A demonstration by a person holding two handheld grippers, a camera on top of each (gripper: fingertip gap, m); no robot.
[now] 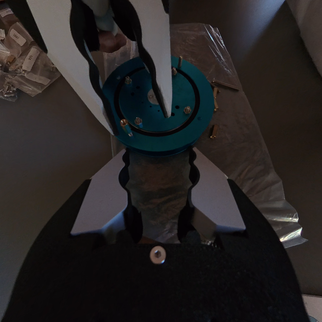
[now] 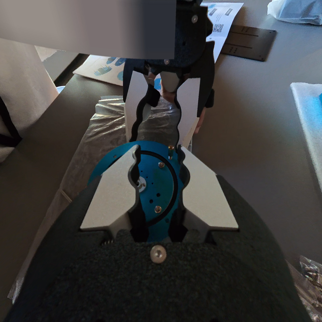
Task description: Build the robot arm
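Closest in, the left gripper (image 1: 157, 151) sits low, jaws parted about a hand-tool's gap, tips just at the near rim of the blue disc (image 1: 190, 139) — nothing between them but crinkled clear plastic sheet (image 1: 252, 165). Touching the rim or just short of it? Can't tell from here.

The disc itself lies flat on that plastic in the middle of the counter (image 1: 52, 156), a round anodised metal plate with an inner plate set inside a black ring (image 1: 191, 120). It looks rigid and fairly weighty, smooth-edged, likely slick; the thick outer rim seems the sensible place to take hold, not the thin brass standoffs (image 1: 125, 127) standing up from it.

Over the top comes the right gripper (image 2: 157, 151), jaws open wide and straddling the disc's face — one finger near the silver hub (image 2: 141, 184), the other past the rim by a standoff. It grips nothing.

Further off: loose brass standoffs (image 1: 213, 132) on the plastic, bags of hardware (image 1: 22, 69), a printed sheet (image 2: 221, 22) and a black slotted plate (image 2: 250, 45).
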